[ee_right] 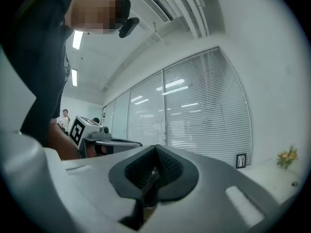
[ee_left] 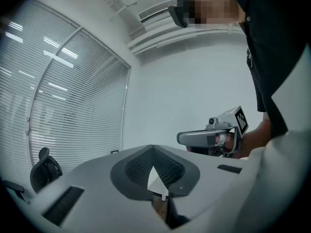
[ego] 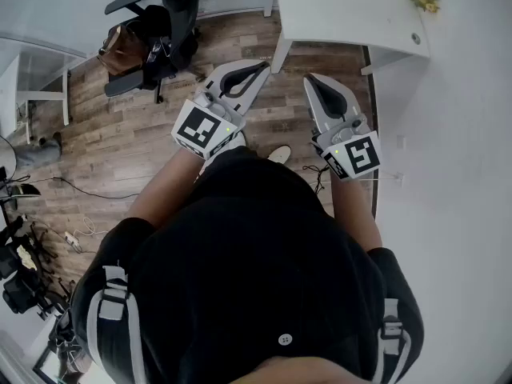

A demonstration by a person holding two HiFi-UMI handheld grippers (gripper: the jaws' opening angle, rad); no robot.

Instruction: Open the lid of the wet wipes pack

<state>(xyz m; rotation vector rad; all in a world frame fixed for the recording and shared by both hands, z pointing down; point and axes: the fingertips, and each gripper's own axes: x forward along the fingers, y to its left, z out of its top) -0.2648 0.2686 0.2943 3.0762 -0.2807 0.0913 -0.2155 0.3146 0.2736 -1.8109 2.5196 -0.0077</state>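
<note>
The white table (ego: 344,10) was cut off by the head view's top edge, so its far part could not be seen. Left of the table, the black office chair (ego: 164,34) lost its backrest to the same edge. Below the table, the person's black shirt (ego: 256,254) hid the floor, and both hands were hidden under the left gripper (ego: 266,64) and right gripper (ego: 307,78). Beside the table's yellow flowers (ee_right: 286,157), 1 framed picture (ee_right: 240,160) was too small to read.
</note>
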